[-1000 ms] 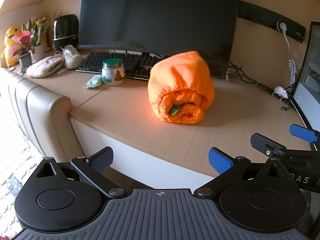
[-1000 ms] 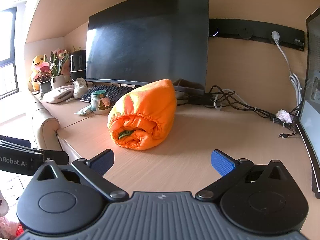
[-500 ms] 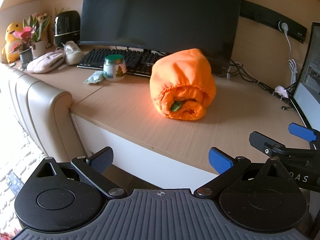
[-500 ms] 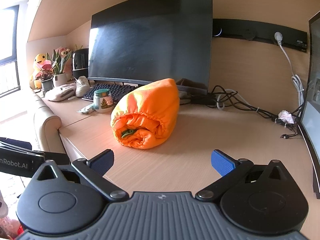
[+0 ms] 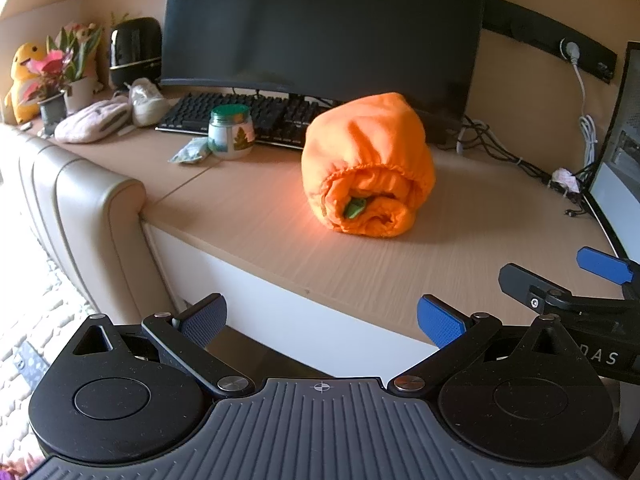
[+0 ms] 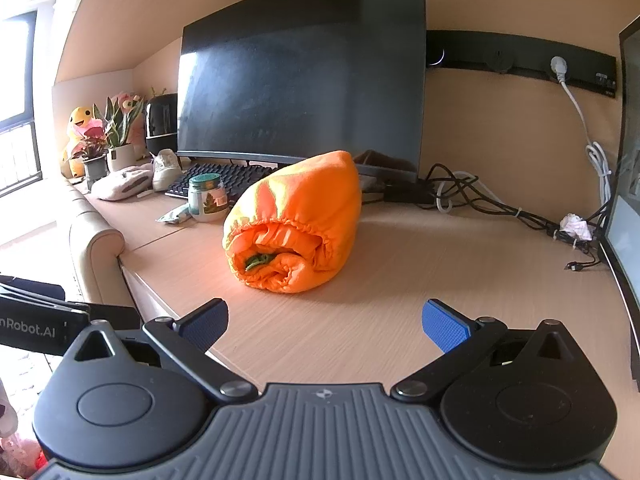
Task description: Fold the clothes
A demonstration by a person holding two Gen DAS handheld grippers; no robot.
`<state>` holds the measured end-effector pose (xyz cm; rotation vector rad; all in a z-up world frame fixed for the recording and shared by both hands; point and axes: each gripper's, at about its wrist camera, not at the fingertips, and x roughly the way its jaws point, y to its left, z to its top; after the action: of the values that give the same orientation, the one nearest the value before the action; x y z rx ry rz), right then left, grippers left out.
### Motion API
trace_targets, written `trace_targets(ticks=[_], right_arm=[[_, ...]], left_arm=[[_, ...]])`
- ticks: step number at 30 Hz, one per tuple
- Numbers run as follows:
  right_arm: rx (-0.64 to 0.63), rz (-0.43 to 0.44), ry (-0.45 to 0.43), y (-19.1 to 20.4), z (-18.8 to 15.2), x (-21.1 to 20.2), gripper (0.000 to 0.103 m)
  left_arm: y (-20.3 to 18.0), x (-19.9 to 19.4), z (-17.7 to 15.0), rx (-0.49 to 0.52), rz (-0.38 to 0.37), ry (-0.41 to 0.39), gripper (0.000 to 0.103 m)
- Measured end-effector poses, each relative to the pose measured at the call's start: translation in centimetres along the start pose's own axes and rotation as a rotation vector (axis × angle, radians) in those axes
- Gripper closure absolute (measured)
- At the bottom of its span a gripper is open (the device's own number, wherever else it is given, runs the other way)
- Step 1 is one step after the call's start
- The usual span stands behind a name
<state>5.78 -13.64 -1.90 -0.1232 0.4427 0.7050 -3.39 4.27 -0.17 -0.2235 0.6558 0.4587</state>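
An orange garment lies rolled into a tight bundle on the wooden desk, with a bit of green showing at its open end. The same orange garment sits in the middle of the right wrist view. My left gripper is open and empty, held off the desk's front edge, well short of the bundle. My right gripper is open and empty too, low over the desk in front of the bundle. The right gripper's fingers show at the far right of the left wrist view.
Behind the bundle stand a black monitor and keyboard. A green-lidded jar and a crumpled wrapper lie to its left. Plants, a yellow toy and a shoe crowd the far left. Cables run right. A padded chair adjoins the desk.
Both grippers have drifted slightly: the bundle sits a little further right and lower in each view. Nothing was grasped or let go.
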Motion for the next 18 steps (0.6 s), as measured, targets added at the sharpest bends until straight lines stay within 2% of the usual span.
trace_targets(ticks=[18], right_arm=[[0.016, -0.007, 0.010, -0.64, -0.16, 0.08, 0.000]], left_arm=[[-0.39, 0.46, 0.07, 0.007, 0.009, 0.015, 0.000]])
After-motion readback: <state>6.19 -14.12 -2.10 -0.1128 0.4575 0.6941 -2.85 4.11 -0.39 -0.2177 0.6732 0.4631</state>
